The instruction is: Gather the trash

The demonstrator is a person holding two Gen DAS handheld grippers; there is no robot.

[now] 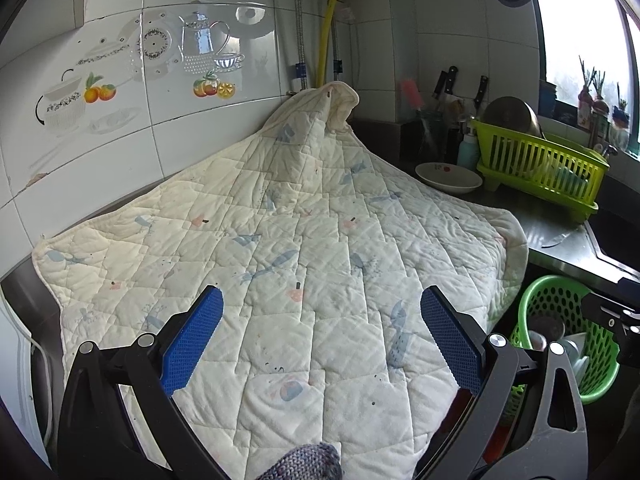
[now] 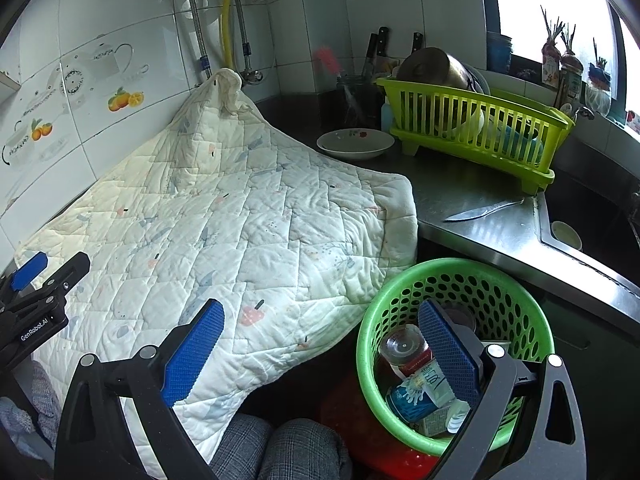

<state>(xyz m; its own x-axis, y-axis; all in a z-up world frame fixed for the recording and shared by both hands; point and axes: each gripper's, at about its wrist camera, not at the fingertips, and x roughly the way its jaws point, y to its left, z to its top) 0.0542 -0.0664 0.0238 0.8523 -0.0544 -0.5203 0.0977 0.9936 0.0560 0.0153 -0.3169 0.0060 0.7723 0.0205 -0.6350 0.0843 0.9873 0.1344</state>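
A green perforated trash basket [image 2: 404,292] stands below the counter edge at lower right; it also shows in the left wrist view [image 1: 560,300]. Inside lie a clear bottle with a red label [image 2: 404,350], a blue-and-white carton [image 2: 412,396] and other packaging. My right gripper [image 2: 320,354] is open and empty, above the basket's left rim and the quilt's edge. My left gripper [image 1: 322,340] is open and empty over a white quilted cloth [image 1: 300,248] spread on the counter; its body shows in the right wrist view [image 2: 36,292]. No loose trash shows on the cloth.
A white bowl [image 2: 355,143], a lime dish rack [image 2: 472,128] with a pot and dishes, and a knife [image 2: 480,211] sit on the steel counter [image 2: 500,236]. A sink [image 2: 592,216] with a small cup is at right. Knives and a jar stand by the tiled wall.
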